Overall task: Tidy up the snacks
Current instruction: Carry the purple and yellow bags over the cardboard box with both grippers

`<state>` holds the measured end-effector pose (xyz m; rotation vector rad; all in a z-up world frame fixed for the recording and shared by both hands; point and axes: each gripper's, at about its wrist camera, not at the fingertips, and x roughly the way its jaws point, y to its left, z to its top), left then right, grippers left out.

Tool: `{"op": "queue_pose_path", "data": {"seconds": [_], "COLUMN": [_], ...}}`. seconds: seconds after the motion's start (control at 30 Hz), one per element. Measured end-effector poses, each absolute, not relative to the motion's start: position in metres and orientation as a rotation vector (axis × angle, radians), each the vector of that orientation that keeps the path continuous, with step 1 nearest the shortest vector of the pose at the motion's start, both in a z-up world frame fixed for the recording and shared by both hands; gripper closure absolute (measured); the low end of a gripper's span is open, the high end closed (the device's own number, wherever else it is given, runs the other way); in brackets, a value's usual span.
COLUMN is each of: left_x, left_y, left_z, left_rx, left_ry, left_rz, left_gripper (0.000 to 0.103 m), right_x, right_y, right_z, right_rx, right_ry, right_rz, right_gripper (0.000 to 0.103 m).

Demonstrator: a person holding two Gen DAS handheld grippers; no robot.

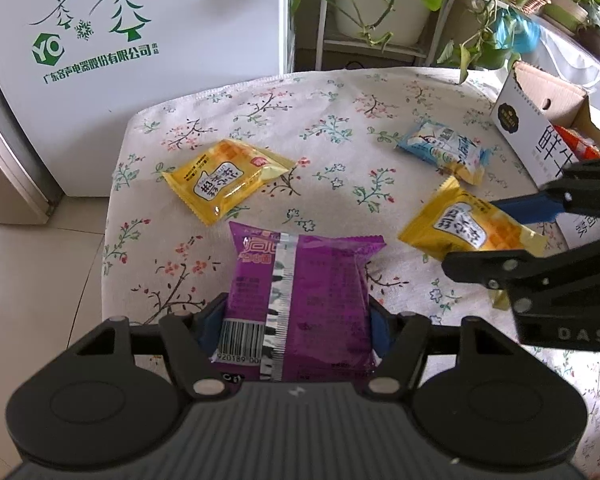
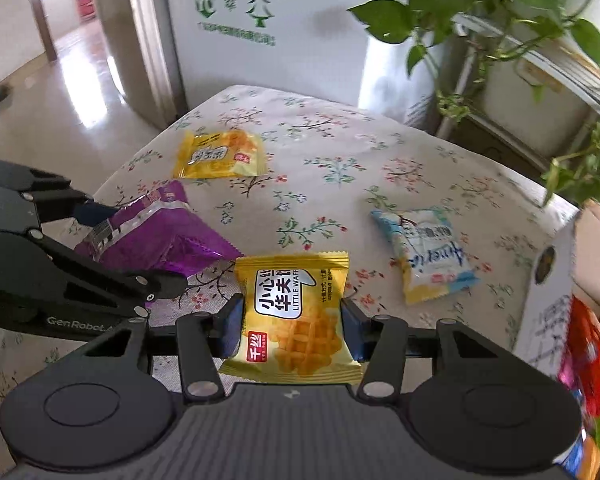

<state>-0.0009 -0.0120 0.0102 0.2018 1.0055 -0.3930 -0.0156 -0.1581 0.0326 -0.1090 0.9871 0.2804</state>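
Note:
My left gripper (image 1: 298, 316) is shut on a purple snack packet (image 1: 300, 280), its blue pads pressing both sides; the packet hangs just over the floral tablecloth (image 1: 340, 104). In the right wrist view the same gripper (image 2: 140, 244) holds the purple packet (image 2: 156, 240) at the left. My right gripper (image 2: 294, 320) is shut on a yellow waffle packet (image 2: 292, 292), also seen at the right of the left wrist view, gripper (image 1: 496, 236) and packet (image 1: 460, 224). A second yellow packet (image 1: 226, 178) and a blue-and-white packet (image 1: 444, 150) lie loose on the cloth.
An open white cardboard box (image 1: 540, 136) with colourful packets inside stands at the table's right edge. A white fridge (image 1: 140, 60) is behind the table's far left, and a plant stand with trailing leaves (image 1: 380, 8) behind its far side. Tiled floor lies to the left.

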Motion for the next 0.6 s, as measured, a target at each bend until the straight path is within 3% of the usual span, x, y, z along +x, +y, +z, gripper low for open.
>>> {"op": "queue_pose_path", "data": {"seconds": [0.6], "left_x": [-0.013], "left_y": [-0.018], "left_z": [0.051], "left_rx": [0.107], "left_ry": [0.884], "left_rz": [-0.312], "left_gripper": [0.035], "right_x": [-0.06], "right_y": [-0.178], "right_z": [0.08], "right_rx": [-0.018], "right_ry": [0.855], "right_rz": [0.16], "right_gripper": [0.046]}}
